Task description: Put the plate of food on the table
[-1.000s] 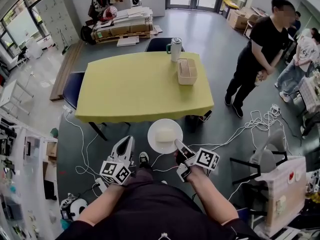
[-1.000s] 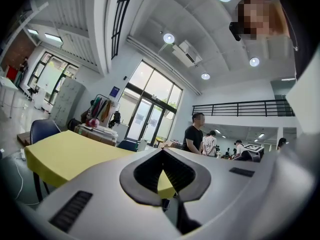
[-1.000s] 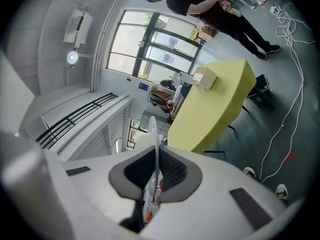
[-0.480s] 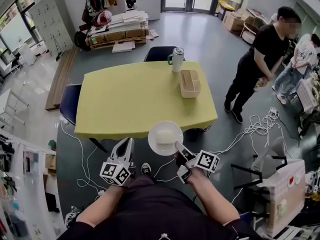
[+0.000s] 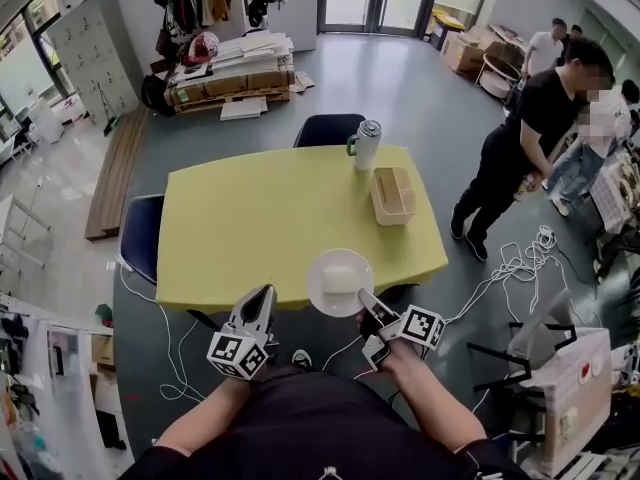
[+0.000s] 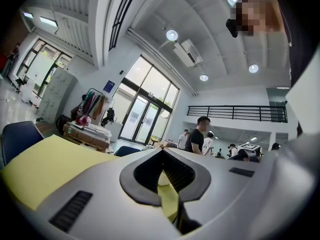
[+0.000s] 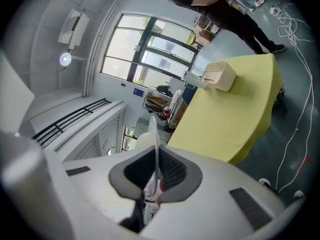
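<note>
Head view with both claw views. The right claw (image 5: 364, 297) was clamped on the rim of the plate (image 5: 316, 286); in its own view the rim stood edge-on between the two pads (image 7: 169, 170), which pressed on it from both sides. The plate was held roughly level at the near edge of the yellow worktop (image 5: 270, 218), its outline overlapping that edge in the head view; whether it touched the worktop could not be told. A pale block of food (image 5: 341, 279) lay at the centre of the plate. The left claw (image 5: 266, 294) was together at the tips and empty, just off the near edge of the worktop and to the left of the plate, apart from it. On the far right part of the worktop stood a flask (image 5: 367, 145) and, nearer, a box (image 5: 393, 194). One chair (image 5: 328, 128) stood at the far side of the worktop and another (image 5: 140, 230) at its left side. A person (image 5: 520, 148) stood to the right of the worktop, with cables (image 5: 520, 258) on the floor near that side.
</note>
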The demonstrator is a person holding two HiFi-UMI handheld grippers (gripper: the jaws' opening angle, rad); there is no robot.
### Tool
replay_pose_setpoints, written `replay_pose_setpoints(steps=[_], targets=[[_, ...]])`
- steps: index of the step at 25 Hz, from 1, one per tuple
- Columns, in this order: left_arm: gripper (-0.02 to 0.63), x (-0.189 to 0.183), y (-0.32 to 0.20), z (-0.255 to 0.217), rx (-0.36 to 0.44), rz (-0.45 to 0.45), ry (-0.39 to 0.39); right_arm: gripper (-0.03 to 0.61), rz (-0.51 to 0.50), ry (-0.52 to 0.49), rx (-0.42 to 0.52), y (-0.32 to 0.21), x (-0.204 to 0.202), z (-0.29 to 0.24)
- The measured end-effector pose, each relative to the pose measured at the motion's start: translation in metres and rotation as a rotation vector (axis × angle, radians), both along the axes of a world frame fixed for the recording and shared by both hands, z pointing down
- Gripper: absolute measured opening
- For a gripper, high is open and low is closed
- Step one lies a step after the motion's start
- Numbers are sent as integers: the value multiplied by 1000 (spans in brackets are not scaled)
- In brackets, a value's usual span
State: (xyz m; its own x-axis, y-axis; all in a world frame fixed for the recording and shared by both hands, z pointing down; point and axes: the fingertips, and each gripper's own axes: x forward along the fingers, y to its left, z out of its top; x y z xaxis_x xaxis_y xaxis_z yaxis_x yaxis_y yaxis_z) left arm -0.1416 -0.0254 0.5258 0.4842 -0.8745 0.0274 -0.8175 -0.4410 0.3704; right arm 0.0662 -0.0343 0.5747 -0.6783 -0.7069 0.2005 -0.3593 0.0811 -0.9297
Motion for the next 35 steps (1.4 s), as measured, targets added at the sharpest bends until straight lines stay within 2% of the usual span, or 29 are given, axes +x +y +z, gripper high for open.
replay_pose_setpoints(steps=[6, 10, 13, 21, 25, 30, 35], targets=[[9, -34, -44, 6, -13, 11, 8, 23, 16, 22, 14, -36, -26, -3], [9, -41, -71, 4, -6, 21, 19, 23, 25, 29, 22, -54, -37, -6], [9, -37, -82, 11, -24, 29, 28, 23, 20, 38, 39, -64, -37, -5], [9, -31, -119, 18, -42, 19, 21, 23, 34, 5, 7, -103, -29, -1], [9, -30, -147, 17, -44, -17, 22, 23, 5, -18, 26, -136, -26, -2], [9, -12, -188, 7, -26, -43, 20, 23, -4, -32, -3, -185, -11, -5], [9, 6, -226, 2, -22, -82, 18, 23, -62, -36, 38, -236, 3, -11]])
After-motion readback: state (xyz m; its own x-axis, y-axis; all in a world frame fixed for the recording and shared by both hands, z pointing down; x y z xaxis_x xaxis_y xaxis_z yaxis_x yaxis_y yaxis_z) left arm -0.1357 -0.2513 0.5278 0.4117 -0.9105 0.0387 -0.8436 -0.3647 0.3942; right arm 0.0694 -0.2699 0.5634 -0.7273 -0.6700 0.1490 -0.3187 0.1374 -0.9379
